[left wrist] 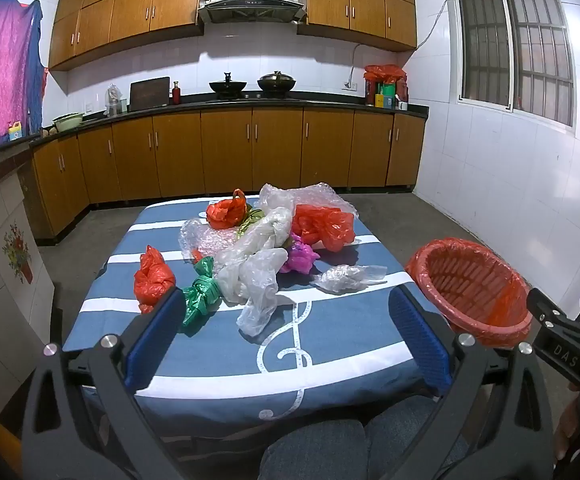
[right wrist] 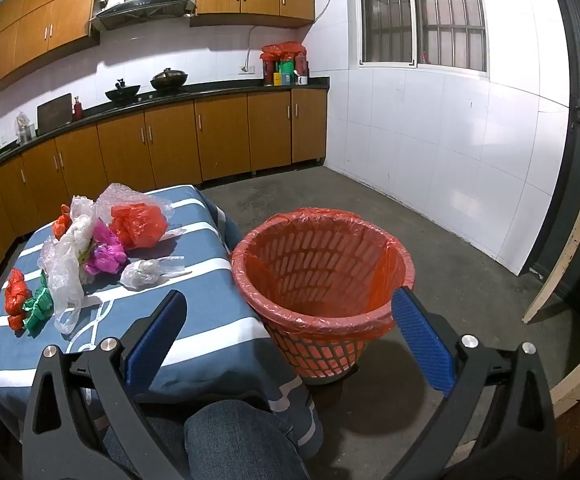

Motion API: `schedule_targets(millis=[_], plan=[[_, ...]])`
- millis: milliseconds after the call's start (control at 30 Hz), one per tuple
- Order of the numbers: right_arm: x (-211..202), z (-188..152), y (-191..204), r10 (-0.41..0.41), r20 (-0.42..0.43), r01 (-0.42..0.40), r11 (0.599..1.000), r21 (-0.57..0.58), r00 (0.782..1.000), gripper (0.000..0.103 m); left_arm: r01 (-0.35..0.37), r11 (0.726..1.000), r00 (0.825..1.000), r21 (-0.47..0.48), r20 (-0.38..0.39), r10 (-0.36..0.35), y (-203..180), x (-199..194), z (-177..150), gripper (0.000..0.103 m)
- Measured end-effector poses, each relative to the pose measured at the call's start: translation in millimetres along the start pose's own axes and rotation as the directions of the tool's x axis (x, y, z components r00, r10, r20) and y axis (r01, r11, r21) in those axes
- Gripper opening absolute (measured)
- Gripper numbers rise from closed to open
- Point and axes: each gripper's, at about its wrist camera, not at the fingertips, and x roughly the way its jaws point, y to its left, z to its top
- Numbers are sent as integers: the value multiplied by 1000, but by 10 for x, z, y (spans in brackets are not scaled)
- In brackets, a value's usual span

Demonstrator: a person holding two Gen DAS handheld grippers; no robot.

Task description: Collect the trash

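Observation:
A heap of crumpled plastic bags lies on the blue striped tablecloth [left wrist: 330,344]: a red knotted bag [left wrist: 152,278], a green bag [left wrist: 200,292], clear bags [left wrist: 256,276], a small clear bag [left wrist: 346,278], a magenta bag [left wrist: 300,258], another red bag [left wrist: 324,226] and bubble wrap [left wrist: 306,196]. An orange basket lined with a red bag [left wrist: 470,288] stands right of the table; it also shows in the right wrist view [right wrist: 322,276]. My left gripper [left wrist: 286,312] is open and empty above the table's near part. My right gripper [right wrist: 290,316] is open and empty, just before the basket.
Wooden kitchen cabinets [left wrist: 250,148] and a counter with pans run along the far wall. A white tiled wall [right wrist: 430,140] is at the right. A pale wooden table leg [right wrist: 566,240] stands far right. Knees in jeans [right wrist: 230,436] are below the grippers.

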Motion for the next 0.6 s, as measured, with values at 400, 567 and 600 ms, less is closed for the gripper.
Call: schedule_targets(millis=[400,567,600], plan=[[1,0,8,-1,0,1,1000,-1,1000,101,-1,1000,1000,1,1,1,1,-4,1,99],[3,-2,7,-1,0,1,1000,-1,1000,101,-1,1000,1000,2,0,1,-1,0,0,99],[3,-2,6,-1,0,1,1000,0,1000,101,-1,1000,1000,2,0,1,-1,0,0,99]])
